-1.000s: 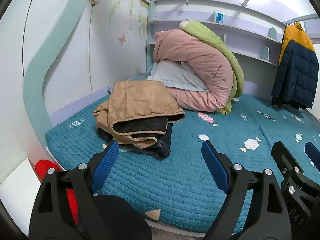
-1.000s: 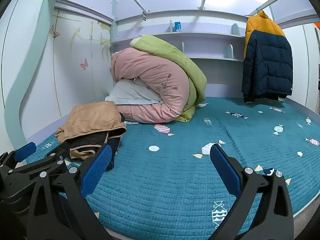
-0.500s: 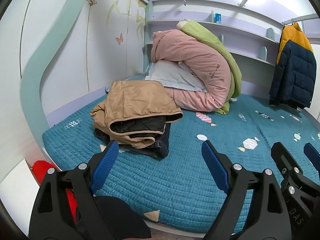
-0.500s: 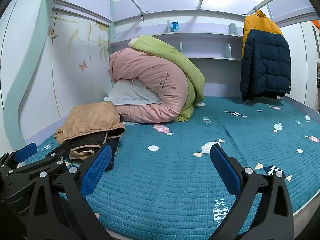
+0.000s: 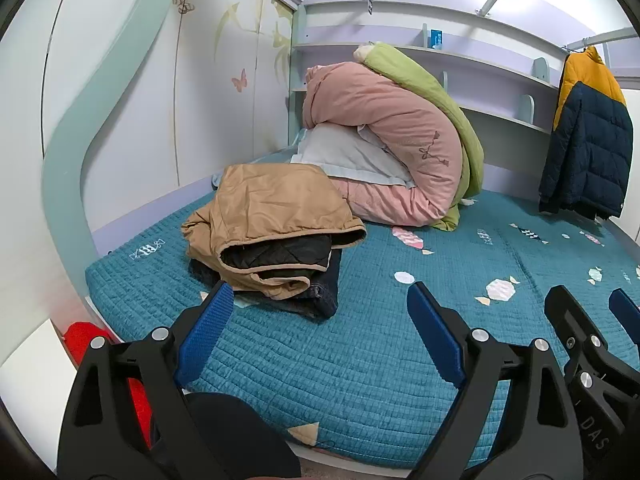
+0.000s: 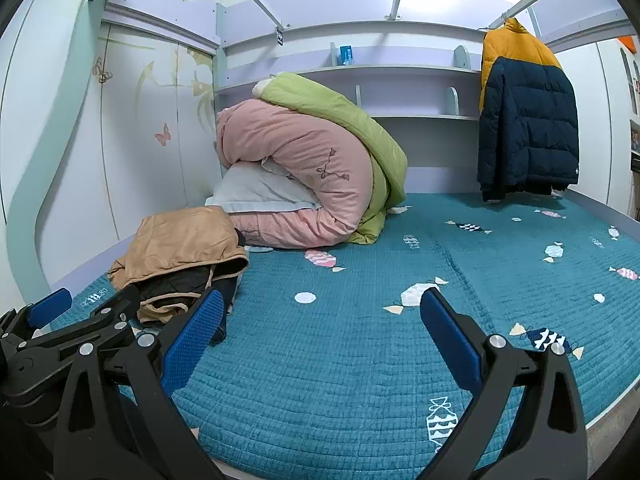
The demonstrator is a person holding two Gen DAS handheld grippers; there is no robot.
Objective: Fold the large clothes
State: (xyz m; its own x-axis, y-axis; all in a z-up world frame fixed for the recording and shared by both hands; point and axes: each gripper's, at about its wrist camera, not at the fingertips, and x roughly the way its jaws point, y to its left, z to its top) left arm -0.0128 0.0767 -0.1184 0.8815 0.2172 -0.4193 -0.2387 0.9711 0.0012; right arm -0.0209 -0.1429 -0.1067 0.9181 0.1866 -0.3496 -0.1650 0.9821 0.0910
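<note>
A tan jacket [image 5: 272, 220] lies folded on top of a dark garment [image 5: 320, 296] at the left end of the bed [image 5: 360, 360], near the wardrobe wall. That pile appears finished. A navy and yellow coat [image 6: 524, 120] hangs on a rail at the far right, unfolded; it is likely the next item. The bedding roll [image 6: 320, 168] sits against the shelves. The left gripper [image 5: 316, 328] is spread wide, holding nothing, above the bed's near edge. The right gripper [image 6: 320, 328] is likewise wide apart and empty, touching nothing.
</note>
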